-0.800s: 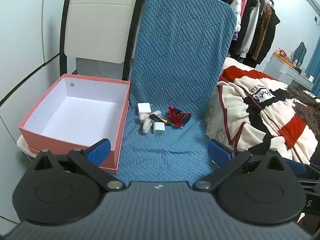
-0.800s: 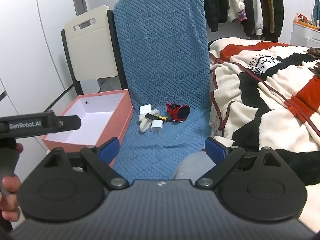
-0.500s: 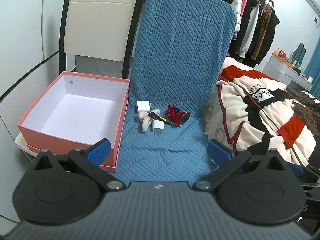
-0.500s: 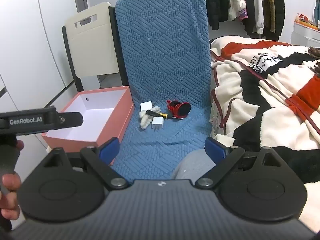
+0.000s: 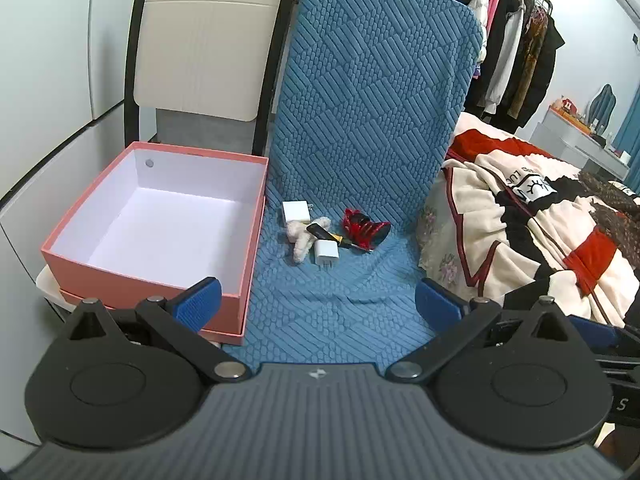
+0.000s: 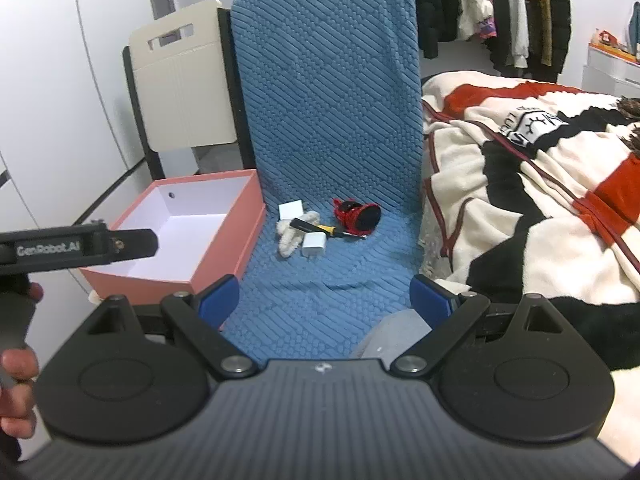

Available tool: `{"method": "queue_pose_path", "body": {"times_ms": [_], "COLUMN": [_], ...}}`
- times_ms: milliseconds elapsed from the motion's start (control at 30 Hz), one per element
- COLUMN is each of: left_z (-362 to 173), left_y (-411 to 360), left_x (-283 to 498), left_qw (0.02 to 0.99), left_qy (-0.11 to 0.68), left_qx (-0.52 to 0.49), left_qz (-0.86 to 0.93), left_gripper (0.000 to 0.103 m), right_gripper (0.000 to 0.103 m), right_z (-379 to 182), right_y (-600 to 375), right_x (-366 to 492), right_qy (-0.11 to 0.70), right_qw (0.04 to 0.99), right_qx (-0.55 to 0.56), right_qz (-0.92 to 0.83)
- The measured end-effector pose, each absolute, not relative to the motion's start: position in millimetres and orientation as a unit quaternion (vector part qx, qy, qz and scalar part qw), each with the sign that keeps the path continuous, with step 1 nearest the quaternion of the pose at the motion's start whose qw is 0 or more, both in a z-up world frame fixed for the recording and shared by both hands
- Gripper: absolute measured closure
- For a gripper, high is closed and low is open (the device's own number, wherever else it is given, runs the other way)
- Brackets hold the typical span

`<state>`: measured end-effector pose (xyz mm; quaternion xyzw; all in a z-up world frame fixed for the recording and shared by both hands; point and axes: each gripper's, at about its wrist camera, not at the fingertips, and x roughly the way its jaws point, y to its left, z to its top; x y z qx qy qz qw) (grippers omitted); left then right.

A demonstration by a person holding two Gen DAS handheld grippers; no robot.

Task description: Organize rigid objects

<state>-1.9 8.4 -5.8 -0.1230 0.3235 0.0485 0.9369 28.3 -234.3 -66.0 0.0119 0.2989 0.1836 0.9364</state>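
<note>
Left gripper (image 5: 316, 302): jaws wide open, nothing in them.
Right gripper (image 6: 325, 296): jaws wide open, nothing in them.
Box (image 5: 240, 288): pink, white inside, nothing in it; just past the left jaw of each gripper.
Chair (image 5: 360, 120): blue cover; its seat lies between and past the jaws.
Things: in a small heap far ahead of the jaws, at the back of the seat.
Heap: two white plugs (image 5: 326, 252) (image 5: 296, 211), fluffy toy (image 5: 303, 236), small screwdriver (image 5: 329, 234), red clip (image 5: 365, 229).
Blanket (image 5: 520, 220): past the right jaw.
</note>
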Motion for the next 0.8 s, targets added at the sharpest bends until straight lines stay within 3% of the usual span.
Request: {"method": "queue_pose_path", "body": {"times_ms": [800], "left_z": [-8.2], "left_y": [4.0], "left_x": [-12.7], "left_qw": [0.937], "left_qy": [0.328], "left_qx": [-0.117], "left_qz": [0.031], "left_gripper": [0.000], "right_gripper": [0.009], "right_z": [-69.9], "right_y": [-238.4], "right_x": [16.7], "right_qy": [0.293], "right_qw": [0.937], "right_qx": [0.021], "right_qz": [0.188]}}
